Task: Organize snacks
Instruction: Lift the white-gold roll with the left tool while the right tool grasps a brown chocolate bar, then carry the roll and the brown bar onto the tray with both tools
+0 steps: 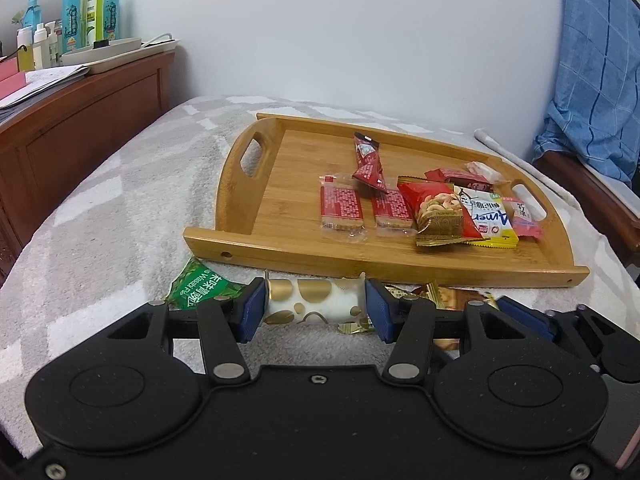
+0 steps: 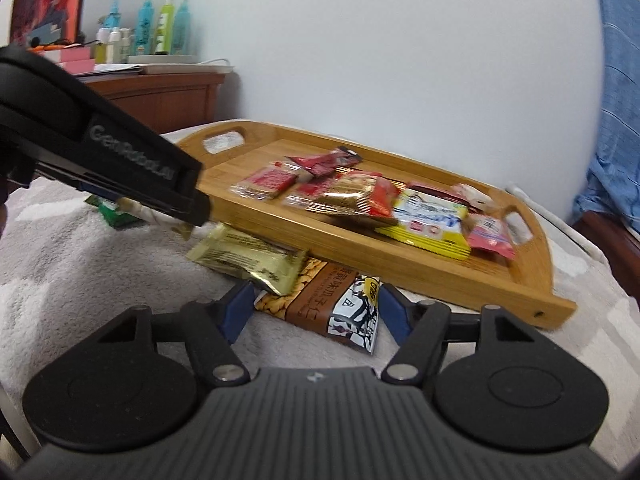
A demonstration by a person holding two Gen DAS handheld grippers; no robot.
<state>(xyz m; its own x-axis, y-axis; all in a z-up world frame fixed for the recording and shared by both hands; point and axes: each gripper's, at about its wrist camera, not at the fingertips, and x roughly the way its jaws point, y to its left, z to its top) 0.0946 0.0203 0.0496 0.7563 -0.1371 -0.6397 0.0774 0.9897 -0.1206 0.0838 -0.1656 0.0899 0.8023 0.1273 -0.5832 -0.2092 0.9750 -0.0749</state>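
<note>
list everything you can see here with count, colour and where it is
wooden tray: one, light brown, on the bed cover
snack packets in tray: several, mostly red, some yellow, pink and white, bunched toward its right end
white-and-gold packet: one, between the left pads, in front of the tray
green packet: one, on the cover, left of the white-and-gold one
gold packet: one, at the tray's front edge
brown nut packet: one, between the right pads
bed cover: one, grey and white
bottles: several, blue and green, on the wooden cabinet at back left
blue cloth: one, far right
left hand-held gripper: black, blue pads, shut on the white-and-gold packet
right hand-held gripper: black, blue pads, astride the nut packet
</note>
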